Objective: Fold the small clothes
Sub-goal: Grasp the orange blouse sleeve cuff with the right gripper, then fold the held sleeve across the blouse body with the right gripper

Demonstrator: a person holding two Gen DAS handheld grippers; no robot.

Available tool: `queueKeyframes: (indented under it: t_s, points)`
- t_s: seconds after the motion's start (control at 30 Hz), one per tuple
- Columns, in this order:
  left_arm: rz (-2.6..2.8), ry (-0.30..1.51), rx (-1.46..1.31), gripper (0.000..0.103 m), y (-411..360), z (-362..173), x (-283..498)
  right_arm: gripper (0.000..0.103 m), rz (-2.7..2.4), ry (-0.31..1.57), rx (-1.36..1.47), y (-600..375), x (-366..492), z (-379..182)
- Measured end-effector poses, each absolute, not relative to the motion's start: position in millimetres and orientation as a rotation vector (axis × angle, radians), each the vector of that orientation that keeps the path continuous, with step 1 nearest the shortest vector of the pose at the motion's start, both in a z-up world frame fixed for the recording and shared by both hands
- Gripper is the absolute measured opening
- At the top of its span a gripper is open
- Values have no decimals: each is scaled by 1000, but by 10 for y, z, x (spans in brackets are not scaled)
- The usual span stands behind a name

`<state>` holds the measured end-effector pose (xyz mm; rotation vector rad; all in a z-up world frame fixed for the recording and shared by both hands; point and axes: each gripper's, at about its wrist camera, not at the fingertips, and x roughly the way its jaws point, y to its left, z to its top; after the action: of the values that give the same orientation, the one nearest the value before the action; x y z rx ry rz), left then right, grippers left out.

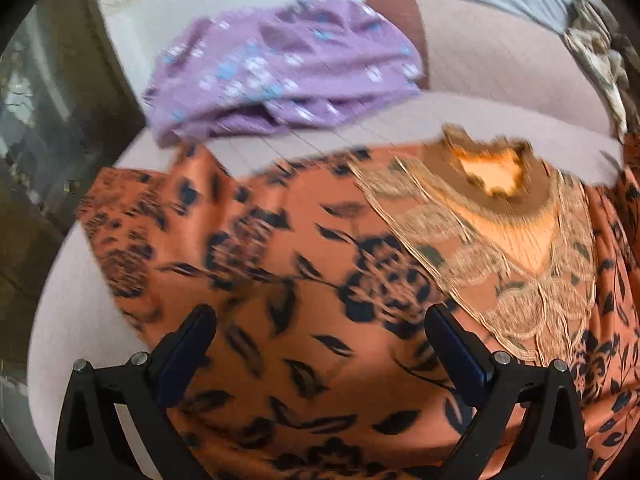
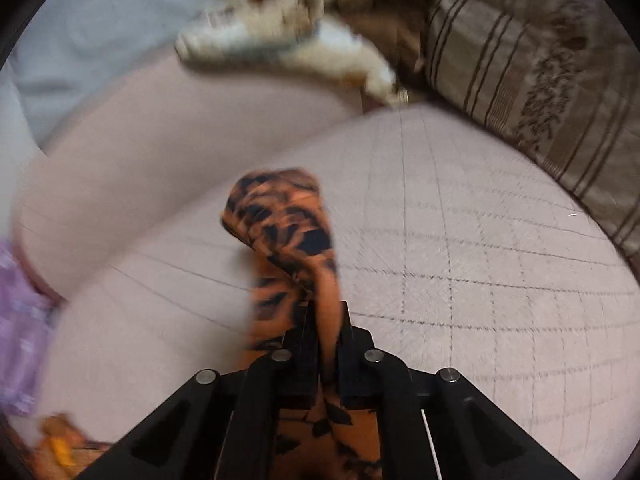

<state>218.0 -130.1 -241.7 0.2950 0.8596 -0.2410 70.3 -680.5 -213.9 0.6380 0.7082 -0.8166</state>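
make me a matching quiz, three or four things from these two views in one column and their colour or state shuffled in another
Things:
1. left claw
2. right claw
3. top
4. cushion

States:
a. purple, bunched up
b. open above the dress
c. brown stripes
d. shut on the dress

Pairs: 1-b, 2-d, 3-a, 4-c

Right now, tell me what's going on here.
A person is folding an orange floral top on a pink quilted surface. The right hand-held gripper is shut on a strip of the top's fabric, lifting it. The left hand-held gripper hovers open over the spread part. A purple garment lies bunched behind.
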Motion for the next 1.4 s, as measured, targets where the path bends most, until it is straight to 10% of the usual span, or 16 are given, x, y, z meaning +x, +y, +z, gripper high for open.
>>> queueKeyframes:
  t_s: [0.43,0.63,0.77,1.4]
  points:
    - [-14,774,150,103,-269,-1989,2400,7,-207,424,642,-4183,1147,-445]
    - [88,804,74,103,362,-1998,2524,16,-60,605,554,-2725,1918,-976]
    - [123,853,-37,103,743,-2033,2617,74,42,840,567,-2025,2267,-1614]
    - [212,932,-229,103,1123,-2099,2774,75,-9,802,626,-2430,1995,-1982]
